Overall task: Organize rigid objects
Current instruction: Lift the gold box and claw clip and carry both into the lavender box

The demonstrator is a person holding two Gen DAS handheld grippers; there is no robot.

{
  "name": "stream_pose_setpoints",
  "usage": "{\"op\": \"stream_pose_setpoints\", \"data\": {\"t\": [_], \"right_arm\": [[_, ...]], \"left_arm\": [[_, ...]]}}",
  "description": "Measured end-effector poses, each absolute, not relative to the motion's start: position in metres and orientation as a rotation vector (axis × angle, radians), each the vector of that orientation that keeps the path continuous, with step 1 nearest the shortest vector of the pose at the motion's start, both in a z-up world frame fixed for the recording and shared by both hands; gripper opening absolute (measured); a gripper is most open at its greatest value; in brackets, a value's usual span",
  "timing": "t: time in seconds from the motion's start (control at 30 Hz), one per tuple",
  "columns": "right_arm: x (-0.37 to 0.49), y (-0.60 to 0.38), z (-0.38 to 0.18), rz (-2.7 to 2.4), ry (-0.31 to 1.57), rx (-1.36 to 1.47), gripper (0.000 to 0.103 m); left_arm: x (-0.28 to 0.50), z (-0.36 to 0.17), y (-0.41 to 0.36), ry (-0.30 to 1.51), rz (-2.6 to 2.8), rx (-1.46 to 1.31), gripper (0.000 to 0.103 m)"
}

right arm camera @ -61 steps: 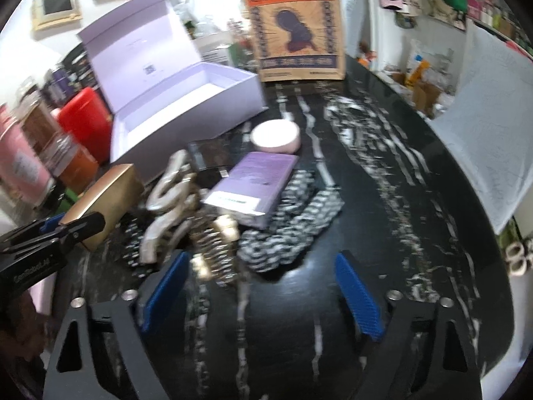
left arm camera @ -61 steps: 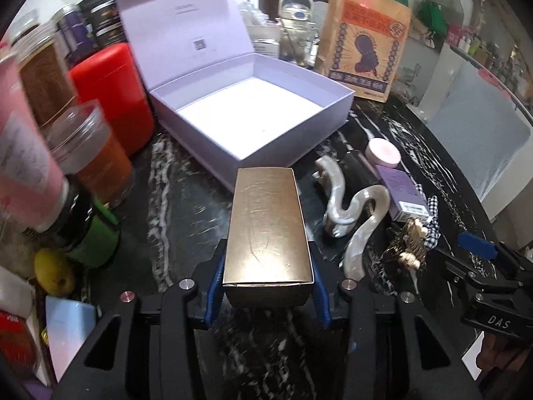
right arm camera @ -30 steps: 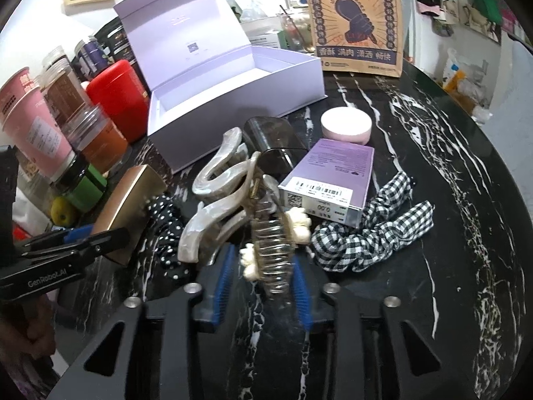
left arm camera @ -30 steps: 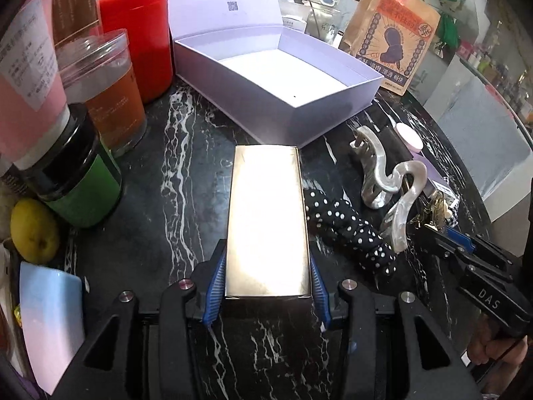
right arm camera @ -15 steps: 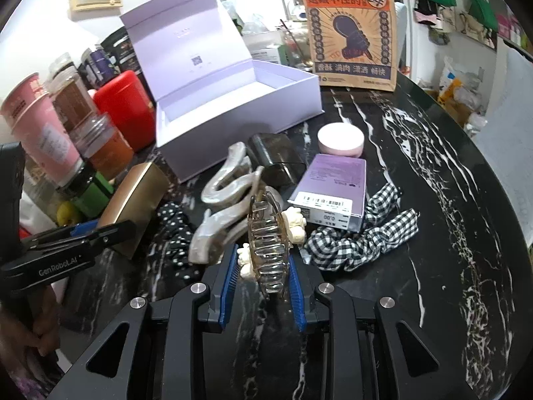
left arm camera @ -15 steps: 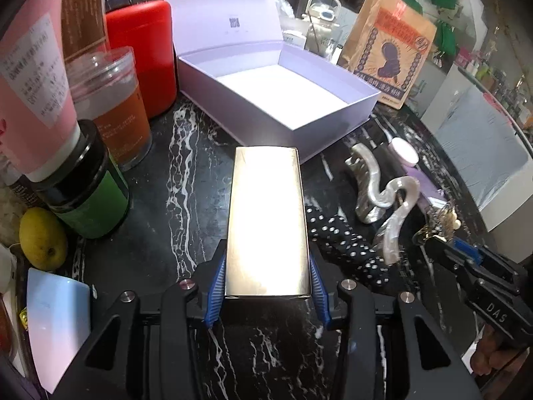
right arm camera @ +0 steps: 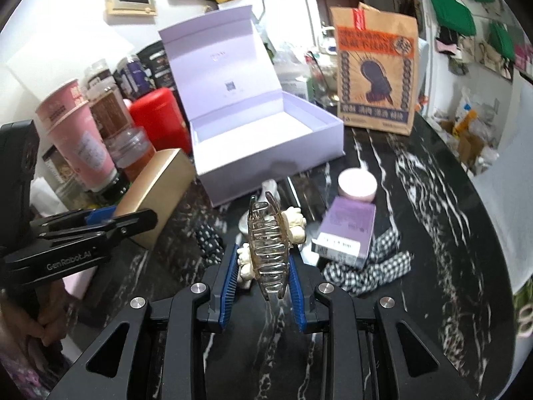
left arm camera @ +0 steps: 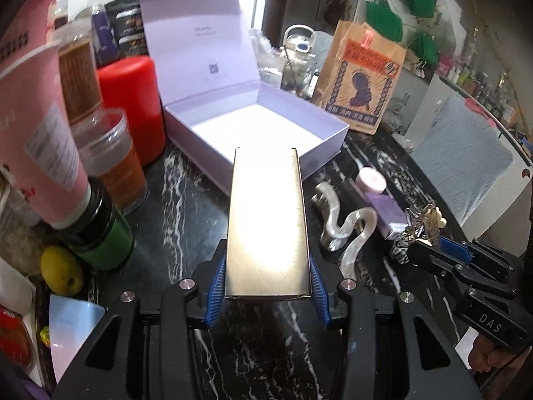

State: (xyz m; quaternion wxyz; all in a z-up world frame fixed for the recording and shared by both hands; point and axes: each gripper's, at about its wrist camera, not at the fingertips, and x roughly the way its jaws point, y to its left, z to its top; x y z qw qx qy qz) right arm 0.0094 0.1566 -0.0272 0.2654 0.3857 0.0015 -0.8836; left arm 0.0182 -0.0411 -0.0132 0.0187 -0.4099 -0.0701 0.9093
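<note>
My left gripper [left arm camera: 266, 286] is shut on a long gold box [left arm camera: 266, 223] and holds it above the black marble table, its far end near the front wall of the open lilac box [left arm camera: 256, 126]. The gold box also shows in the right wrist view [right arm camera: 156, 193]. My right gripper [right arm camera: 263, 280] is shut on a clear brown hair claw [right arm camera: 268, 243] with cream flowers, lifted off the table in front of the lilac box [right arm camera: 266, 140]. The lilac box is empty, its lid upright.
A pearly wavy hair clip [left arm camera: 346, 226], a purple carton [right arm camera: 346, 230], a pink round tin [right arm camera: 357, 185], a checked scrunchie [right arm camera: 369, 266] and a dotted scrunchie [right arm camera: 208, 236] lie on the table. Cups, jars and a red canister [left arm camera: 133, 106] crowd the left. A paper bag [right arm camera: 376, 73] stands behind.
Both grippers have risen with their loads. The right one has lifted the hair claw clear of the pile. The gold box has moved closer to the lilac box.
</note>
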Motion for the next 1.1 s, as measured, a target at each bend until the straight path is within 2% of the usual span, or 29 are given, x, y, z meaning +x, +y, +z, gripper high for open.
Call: {"op": "stream_pose_setpoints", "data": {"t": [0.47, 1.1], "right_arm": [[-0.022, 0.147, 0.006, -2.355, 0.057, 0.931, 0.028], [-0.109, 0.116, 0.038, -2.317, 0.134, 0.843, 0.028]], "left_arm": [[-0.018, 0.025, -0.035, -0.157, 2.865, -1.156, 0.043], [-0.100, 0.043, -0.051, -0.109, 2.917, -1.117, 0.043]]}}
